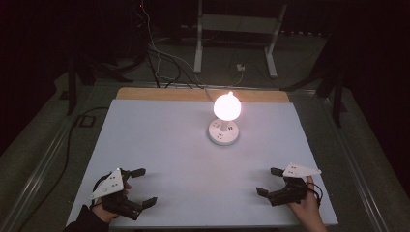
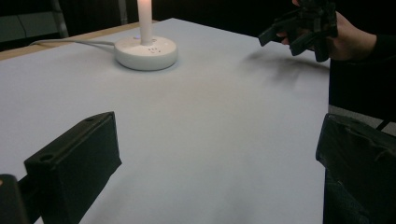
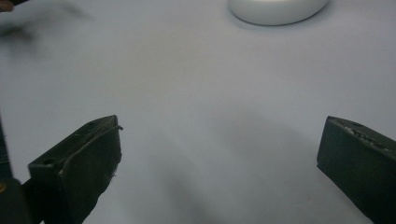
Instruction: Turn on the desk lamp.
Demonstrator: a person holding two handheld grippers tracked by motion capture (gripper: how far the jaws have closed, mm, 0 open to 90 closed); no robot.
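A lit round bulb (image 1: 226,106) glows on a short stem plugged into a round white socket base (image 1: 223,132) at the back middle of the white table (image 1: 159,145). The base (image 2: 146,52) and stem also appear far off in the left gripper view, and the base's edge (image 3: 275,10) at the top of the right gripper view. My left gripper (image 1: 144,186) stands open near the front left, nothing between its fingers. My right gripper (image 1: 269,181) stands open near the front right, also holding nothing; it appears far off (image 2: 280,35) in the left gripper view.
A white cable (image 2: 70,43) runs from the socket base to the table's back edge. Beyond the table lie dark floor, cables and a white metal frame (image 1: 237,29). The room around is dark.
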